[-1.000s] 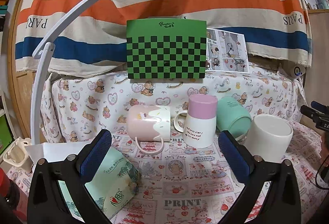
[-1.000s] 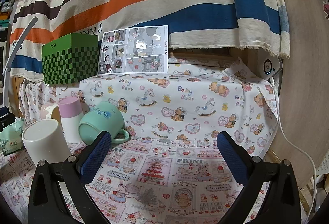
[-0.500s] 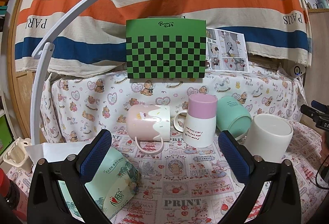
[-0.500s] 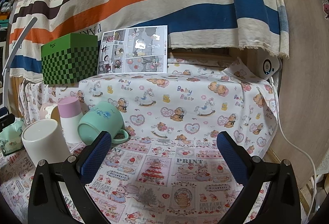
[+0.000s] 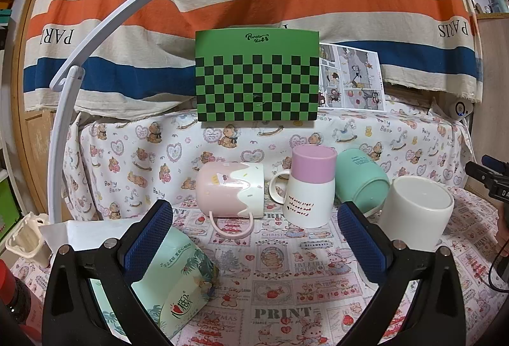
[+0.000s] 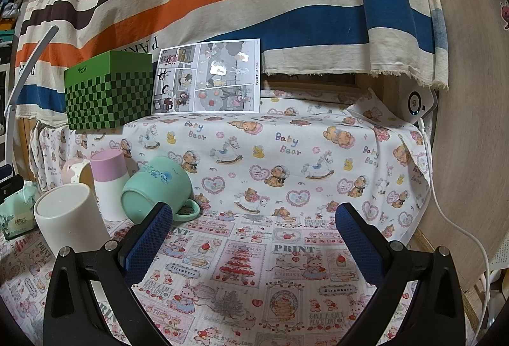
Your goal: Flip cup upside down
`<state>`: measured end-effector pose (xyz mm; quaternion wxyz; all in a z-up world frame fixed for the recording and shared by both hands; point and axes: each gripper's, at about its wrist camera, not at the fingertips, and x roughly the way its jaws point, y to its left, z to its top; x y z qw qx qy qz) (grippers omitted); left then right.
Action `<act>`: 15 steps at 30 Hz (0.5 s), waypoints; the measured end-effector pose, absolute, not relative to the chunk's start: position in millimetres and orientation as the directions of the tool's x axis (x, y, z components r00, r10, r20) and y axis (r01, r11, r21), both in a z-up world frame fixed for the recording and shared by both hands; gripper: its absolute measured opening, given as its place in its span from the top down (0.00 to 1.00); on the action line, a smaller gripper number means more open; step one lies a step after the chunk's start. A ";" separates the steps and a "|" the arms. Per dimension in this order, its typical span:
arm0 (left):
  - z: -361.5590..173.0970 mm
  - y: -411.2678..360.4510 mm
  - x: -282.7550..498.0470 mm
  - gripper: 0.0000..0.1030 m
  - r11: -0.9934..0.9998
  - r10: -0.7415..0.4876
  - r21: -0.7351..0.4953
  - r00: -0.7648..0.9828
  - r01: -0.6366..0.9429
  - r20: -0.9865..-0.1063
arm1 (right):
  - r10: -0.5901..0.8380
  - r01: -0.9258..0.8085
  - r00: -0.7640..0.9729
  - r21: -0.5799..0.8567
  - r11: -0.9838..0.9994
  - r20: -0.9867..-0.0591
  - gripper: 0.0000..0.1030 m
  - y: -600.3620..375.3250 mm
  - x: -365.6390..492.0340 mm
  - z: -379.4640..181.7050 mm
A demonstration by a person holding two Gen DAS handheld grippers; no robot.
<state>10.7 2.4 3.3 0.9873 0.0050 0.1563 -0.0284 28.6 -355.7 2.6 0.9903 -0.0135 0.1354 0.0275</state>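
Several cups stand in a row on the printed cloth. A pink cup (image 5: 229, 193) lies on its side, handle toward me. A pink-and-white mug (image 5: 310, 187) stands upside down. A mint green cup (image 5: 361, 180) lies tilted on its side; it also shows in the right wrist view (image 6: 156, 190). A white cup (image 5: 416, 214) stands upside down, also in the right wrist view (image 6: 68, 215). My left gripper (image 5: 254, 238) is open and empty, short of the cups. My right gripper (image 6: 253, 241) is open and empty, to the right of the cups.
A mint tissue pack (image 5: 178, 279) lies by my left finger. A green checkered box (image 5: 257, 75) and a comic sheet (image 6: 206, 77) stand on the raised ledge behind. A white curved lamp arm (image 5: 79, 82) rises at left. A white cable (image 6: 458, 225) hangs at right.
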 end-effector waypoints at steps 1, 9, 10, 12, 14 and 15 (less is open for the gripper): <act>3.5 1.7 10.1 0.00 0.998 -0.056 0.002 0.949 0.059 -0.311 | 0.051 -0.058 0.962 -0.019 0.998 -0.270 0.00 -355.7 28.6 2.5; 3.7 1.0 9.0 0.00 0.998 -0.053 0.003 0.950 0.057 -0.309 | 0.051 -0.058 0.962 -0.020 0.998 -0.270 0.00 -355.5 28.2 2.3; 3.7 1.1 9.1 0.00 0.998 -0.053 0.002 0.950 0.057 -0.309 | 0.051 -0.058 0.961 -0.020 0.998 -0.270 0.00 -355.5 28.2 2.3; 3.7 1.1 9.1 0.00 0.998 -0.052 0.003 0.950 0.055 -0.309 | 0.052 -0.060 0.961 -0.021 0.998 -0.270 0.00 -354.9 28.2 2.0; 3.6 1.3 8.9 0.00 0.999 -0.051 0.002 0.950 0.054 -0.309 | 0.052 -0.059 0.962 -0.021 0.998 -0.270 0.00 -354.6 28.3 2.0; 3.6 1.3 9.3 0.00 0.998 -0.052 0.003 0.950 0.056 -0.309 | 0.051 -0.059 0.961 -0.021 0.998 -0.271 0.00 -354.6 28.2 2.0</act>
